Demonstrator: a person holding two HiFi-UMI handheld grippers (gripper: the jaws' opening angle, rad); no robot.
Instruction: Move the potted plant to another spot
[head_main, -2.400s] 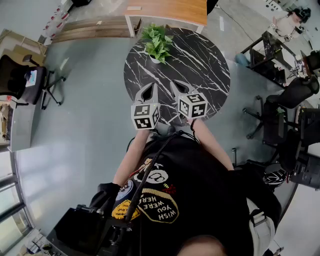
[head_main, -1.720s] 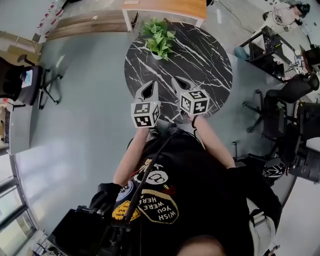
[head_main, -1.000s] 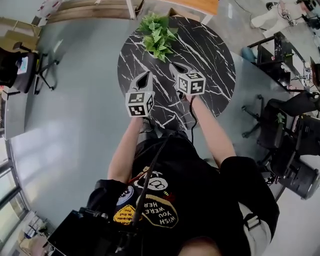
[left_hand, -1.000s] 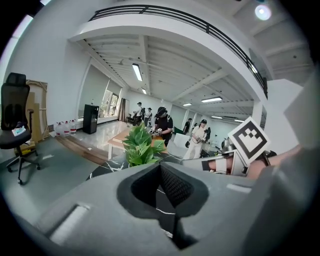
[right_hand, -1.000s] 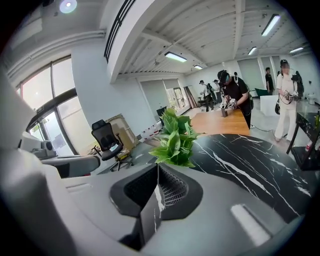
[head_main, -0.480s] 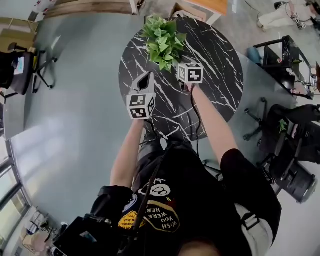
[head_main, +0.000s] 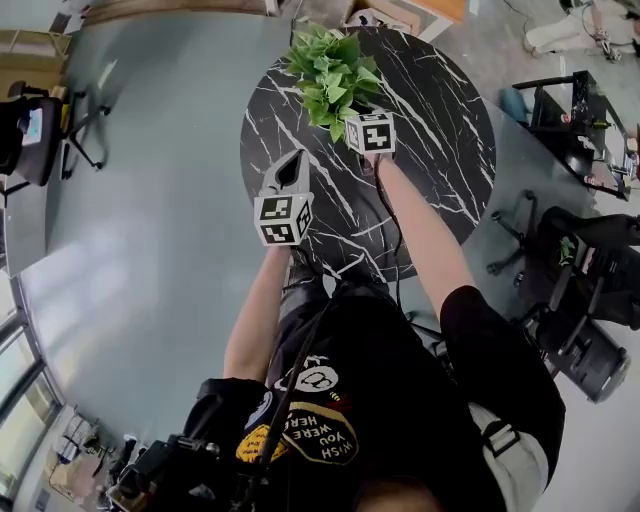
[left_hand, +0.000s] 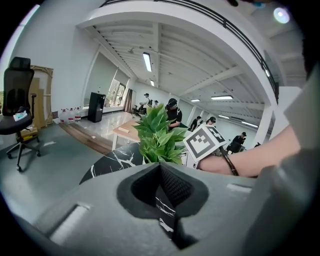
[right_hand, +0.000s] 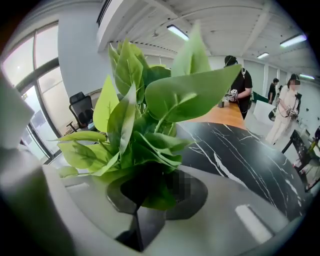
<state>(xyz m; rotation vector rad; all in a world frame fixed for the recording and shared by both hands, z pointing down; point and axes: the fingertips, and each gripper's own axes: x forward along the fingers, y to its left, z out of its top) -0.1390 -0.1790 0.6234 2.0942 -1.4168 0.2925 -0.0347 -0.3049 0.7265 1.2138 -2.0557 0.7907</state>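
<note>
A leafy green potted plant (head_main: 335, 65) stands near the far edge of a round black marble table (head_main: 430, 120). My right gripper (head_main: 355, 106) reaches into it from the near side, with its fingertips hidden under the leaves. In the right gripper view the plant (right_hand: 145, 115) fills the frame. The right gripper's (right_hand: 150, 200) jaws are closing with foliage between them, and the pot is hidden. My left gripper (head_main: 292, 172) hovers shut over the table's left part, short of the plant (left_hand: 157, 135), with nothing in its (left_hand: 167, 200) jaws.
A wooden desk (head_main: 440, 8) stands beyond the table. Black office chairs (head_main: 585, 250) and desks crowd the right side, and another chair (head_main: 25, 130) stands at the far left. Grey floor lies left of the table. Several people stand in the background of both gripper views.
Both grippers have moved forward toward the plant. The right one went from the table's middle into the leaves, and the left one followed a shorter way.
</note>
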